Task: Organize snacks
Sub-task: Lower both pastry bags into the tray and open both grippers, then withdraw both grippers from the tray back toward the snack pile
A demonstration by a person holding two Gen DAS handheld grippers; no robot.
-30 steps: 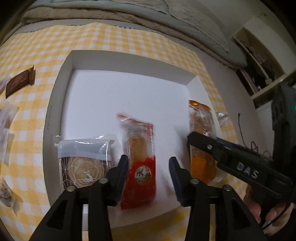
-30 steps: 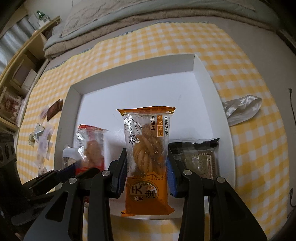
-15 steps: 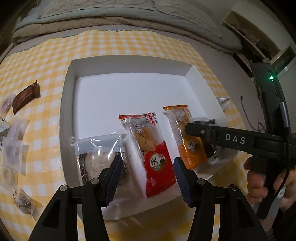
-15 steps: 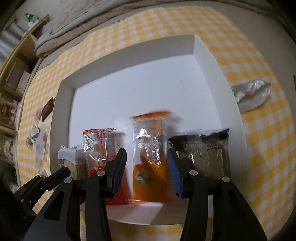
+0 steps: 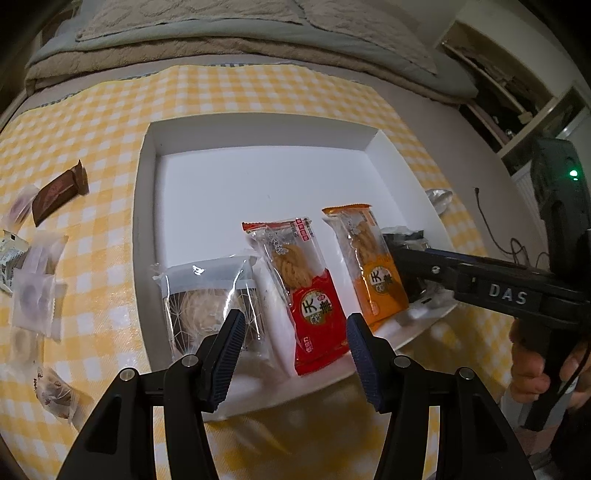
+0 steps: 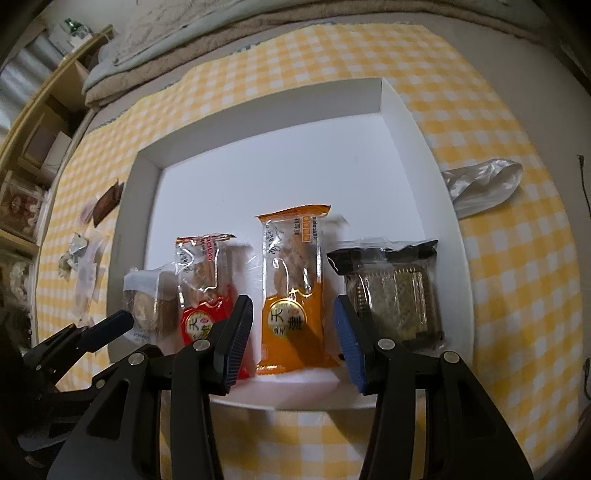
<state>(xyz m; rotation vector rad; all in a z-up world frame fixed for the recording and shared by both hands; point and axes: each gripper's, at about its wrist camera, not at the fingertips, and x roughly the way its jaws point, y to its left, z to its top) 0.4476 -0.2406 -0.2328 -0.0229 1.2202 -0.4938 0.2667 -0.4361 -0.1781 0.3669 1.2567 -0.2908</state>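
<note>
The right claw has just been opening; its jaws now stand apart, clear of the orange pack lying flat in the tray. The left claw hangs parted and empty above the red pack. Four packs sit side by side along the near wall, apparently to leave room for the loose snacks on the cloth at left.

Checked cloth, yellow and white, spread under everything. Folded bedding, grey and beige, along the far edge. Shelving with boxes, at the left of the right wrist view. Open shelf unit at the right of the left wrist view. Thin dark cable on the grey floor.
</note>
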